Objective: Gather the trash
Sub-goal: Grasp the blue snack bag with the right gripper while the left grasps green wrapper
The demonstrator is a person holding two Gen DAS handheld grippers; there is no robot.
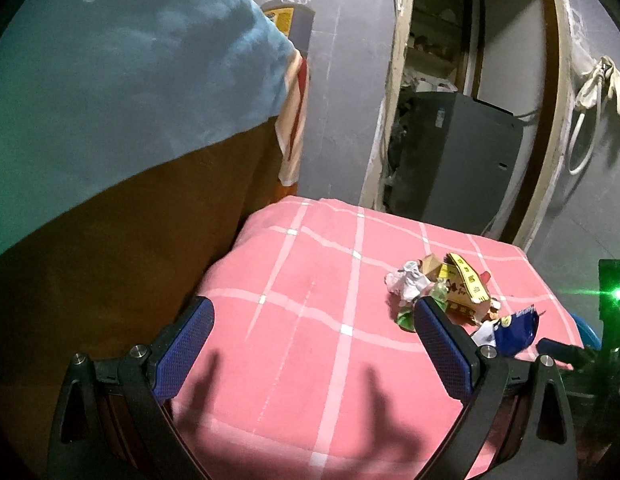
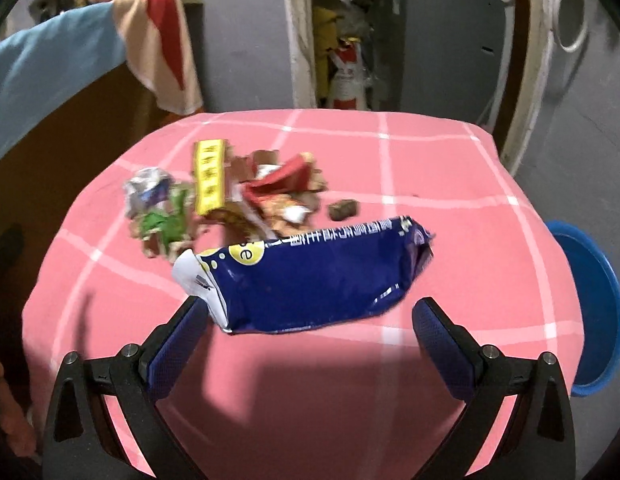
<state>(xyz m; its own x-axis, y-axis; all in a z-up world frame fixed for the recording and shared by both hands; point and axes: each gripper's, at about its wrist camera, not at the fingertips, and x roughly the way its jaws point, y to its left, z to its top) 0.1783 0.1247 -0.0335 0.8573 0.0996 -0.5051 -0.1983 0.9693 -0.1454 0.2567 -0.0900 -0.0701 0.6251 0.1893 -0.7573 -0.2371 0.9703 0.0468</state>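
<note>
Two grippers: you hold both over the near edge of the pink table, each pointing across it.
Left gripper (image 1: 314, 332): your fingers are spread wide and grasp nothing; bare cloth lies between them, and the trash sits off to the far right, just past the right finger.
Right gripper (image 2: 310, 332): spread just as wide, released; the blue bag (image 2: 310, 276) lies between and just beyond the fingertips, its white end by the left pad (image 2: 169, 356). You cannot tell whether the pad touches it.
Trash pile (image 2: 229, 196): far of the bag, mid-table: a crumpled foil wrapper (image 2: 147, 190) at left, green scraps (image 2: 165, 226) near it, a yellow strip (image 2: 207, 178) and torn red-and-brown cardboard (image 2: 285, 184) at centre, a small brown lump (image 2: 342, 209) at right, apart from the rest.
Table (image 2: 450, 200): covered by a pink cloth with white checks.
Bin (image 2: 594, 304): blue, just beside the table's right edge, lower than the top.
Room: grey walls; a doorway beyond the far edge with a dark grey appliance (image 1: 458, 160) inside.
Left side: a cabinet draped in light blue cloth (image 1: 121, 64), with a jug (image 1: 289, 8) on top.
</note>
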